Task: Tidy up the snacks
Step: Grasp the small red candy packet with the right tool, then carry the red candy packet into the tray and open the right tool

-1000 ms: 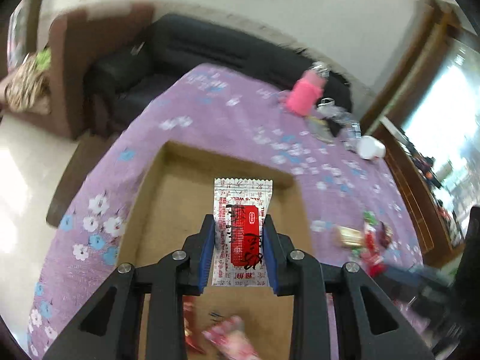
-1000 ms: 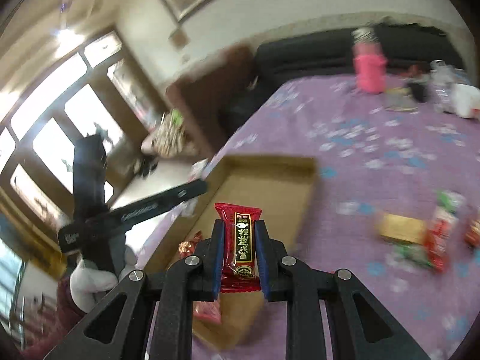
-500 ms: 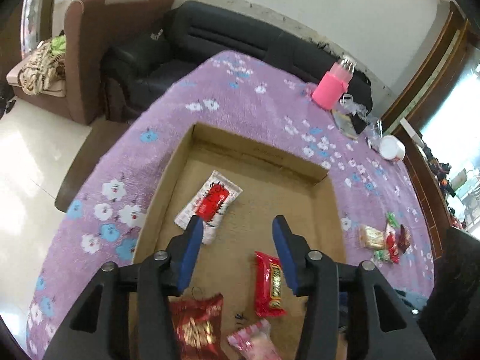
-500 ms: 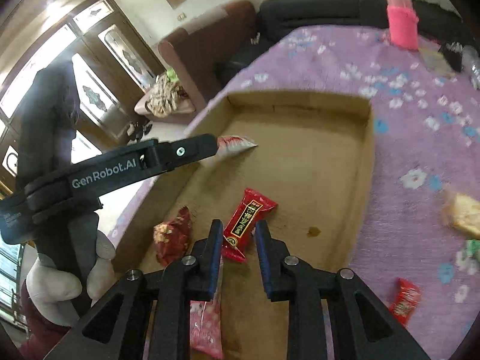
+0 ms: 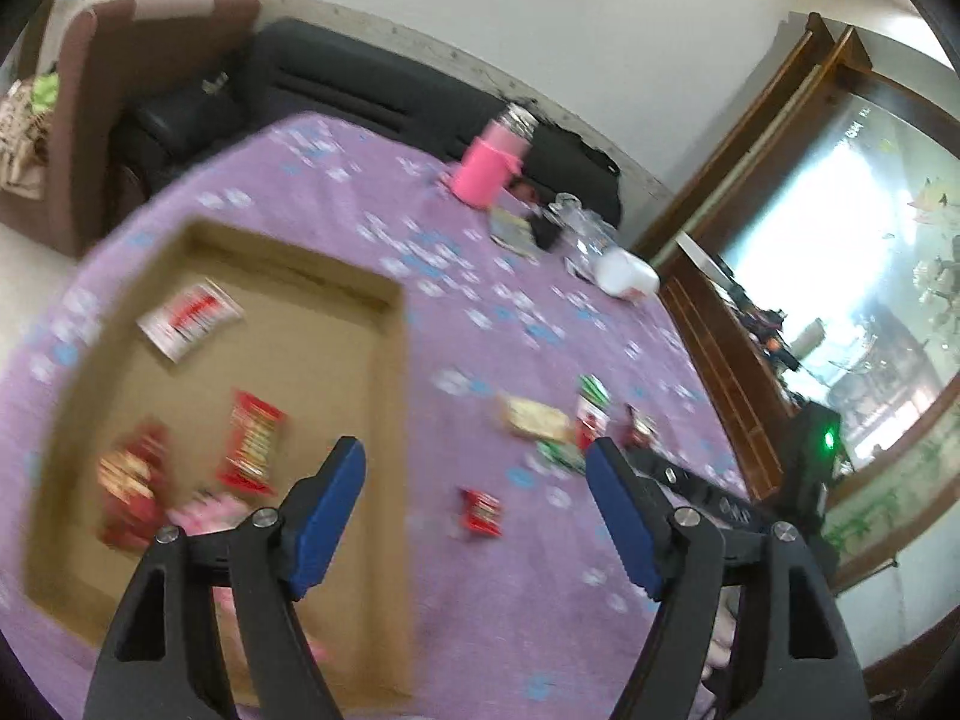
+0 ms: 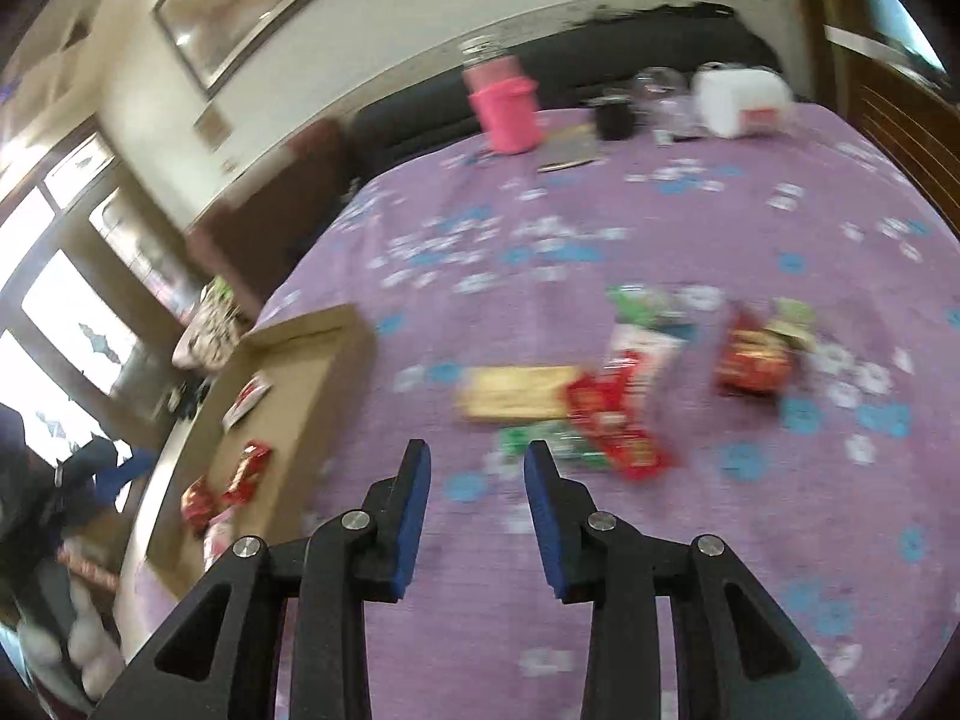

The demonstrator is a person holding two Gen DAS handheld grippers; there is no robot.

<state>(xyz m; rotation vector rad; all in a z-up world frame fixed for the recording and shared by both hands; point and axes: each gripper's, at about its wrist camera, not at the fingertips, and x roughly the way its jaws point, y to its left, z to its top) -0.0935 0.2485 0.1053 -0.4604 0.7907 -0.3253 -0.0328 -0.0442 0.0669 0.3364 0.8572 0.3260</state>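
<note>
Four snacks (image 5: 249,443) lie in the box (image 5: 393,420) in our left view, and our left gripper (image 5: 474,519) gapes empty above the cloth. Several more wait in a pile (image 6: 624,414) in our right view, ahead of our right gripper (image 6: 477,519), parted and empty.

A cardboard tray (image 5: 393,396) is sitting on the left part of the table (image 5: 540,570), with a sofa (image 5: 360,96) lying behind the table's far edge. Inside the tray, a flat packet (image 5: 189,319) is lying near the far left corner, while a wrapped bar (image 5: 252,443) and two pouches are lying nearer. Right of the tray, a loose cluster of snacks (image 6: 606,402) is lying on the cloth. A bottle (image 6: 504,102) and a tub (image 6: 741,97) are standing at the far edge.
</note>
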